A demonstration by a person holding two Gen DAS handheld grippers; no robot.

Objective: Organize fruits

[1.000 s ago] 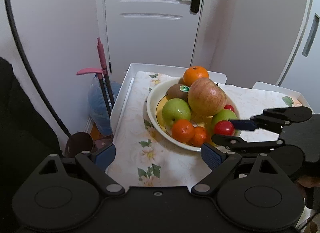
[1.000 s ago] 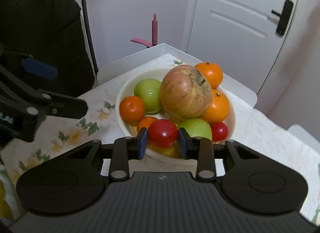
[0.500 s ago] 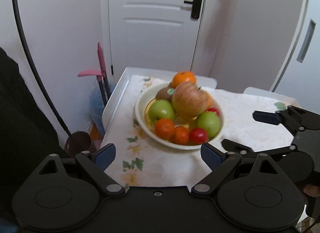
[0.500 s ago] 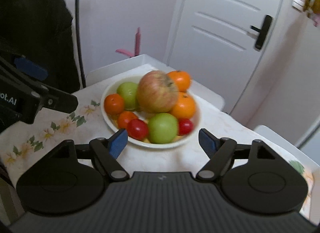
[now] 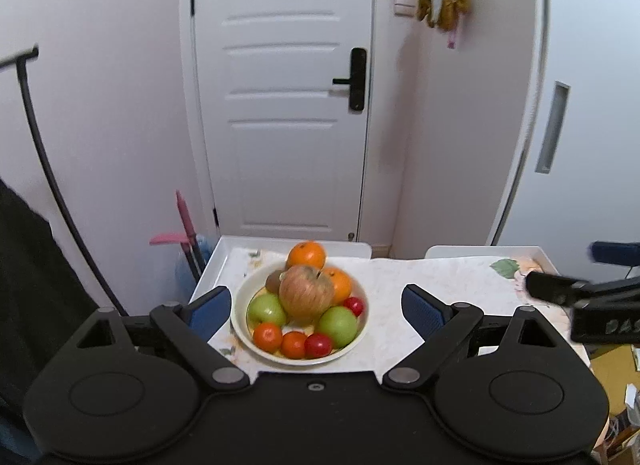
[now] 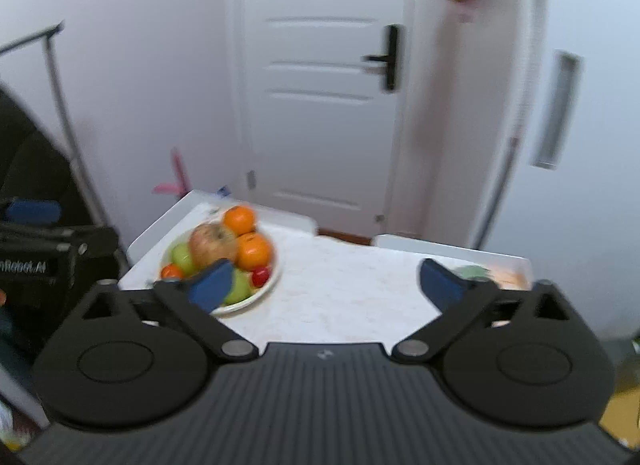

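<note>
A white bowl point(image 5: 256, 351) on the table holds a big red-yellow apple point(image 5: 306, 293), green apples point(image 5: 338, 325), oranges point(image 5: 306, 255), a kiwi point(image 5: 274, 281) and small red tomatoes point(image 5: 319, 344). The bowl also shows in the right wrist view point(image 6: 266, 289). My left gripper point(image 5: 316, 307) is open and empty, held back from the bowl, which lies between its fingers in view. My right gripper point(image 6: 326, 283) is open and empty, to the right of the bowl and well back; it also shows in the left wrist view point(image 5: 592, 285).
The white table point(image 5: 440, 277) has a floral cloth and raised rims. A white door point(image 5: 280, 105) stands behind it. A pink-handled tool point(image 5: 182, 225) and a black cable point(image 5: 48, 169) are at the left. A dark garment point(image 5: 24, 285) hangs at the far left.
My right gripper opened and let go of a red tomato, which now lies at the bowl's front. Both grippers have pulled back and up from the bowl.
</note>
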